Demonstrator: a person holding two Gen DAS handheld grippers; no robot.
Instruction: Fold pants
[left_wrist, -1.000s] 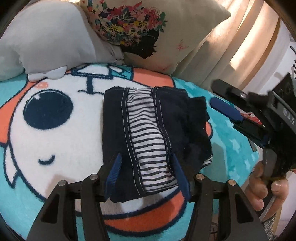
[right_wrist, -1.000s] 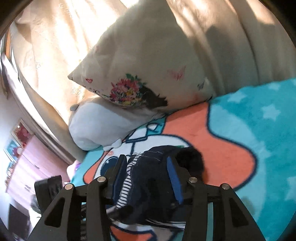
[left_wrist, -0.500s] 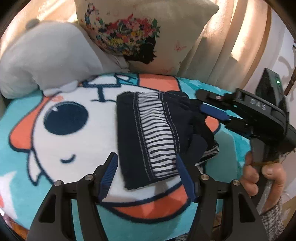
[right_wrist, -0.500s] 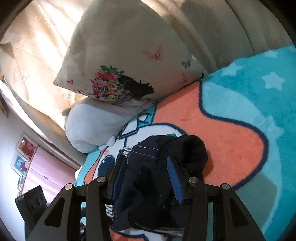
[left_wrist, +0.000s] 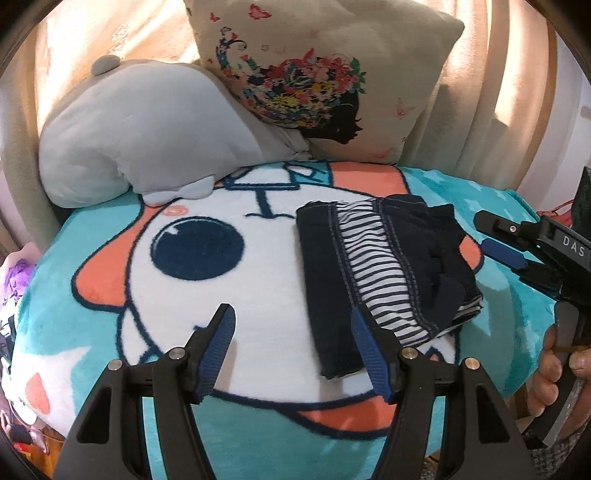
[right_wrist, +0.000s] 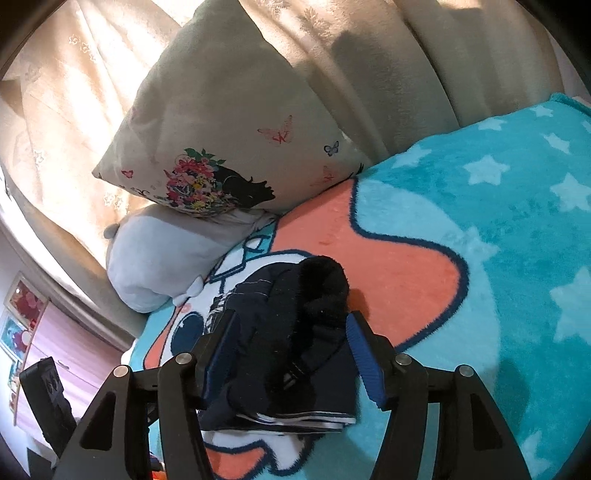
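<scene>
The folded pants (left_wrist: 380, 273), dark navy with a striped panel, lie on the cartoon blanket (left_wrist: 229, 325). My left gripper (left_wrist: 291, 325) stands open, back from the pants' near edge; its right finger (left_wrist: 364, 336) overlaps that edge in the view. At the right edge of the left wrist view, my right gripper (left_wrist: 491, 236) points at the side of the pants, with a hand (left_wrist: 554, 365) on its handle. In the right wrist view, the right gripper (right_wrist: 290, 339) has its jaws opening around the bunched pants (right_wrist: 314, 291). Its right pad (right_wrist: 364, 354) is off the cloth.
A floral pillow (left_wrist: 325, 85) and a grey plush pillow (left_wrist: 147, 129) lean on the beige curtain (right_wrist: 406, 55) at the back. The blanket's front edge drops away just below my left gripper. A pink cabinet (right_wrist: 48, 332) stands at the far left.
My left gripper let go of the pants' near edge, pulled back and rose, tilting up. My right gripper closed in on the pants' side and its jaws widened.
</scene>
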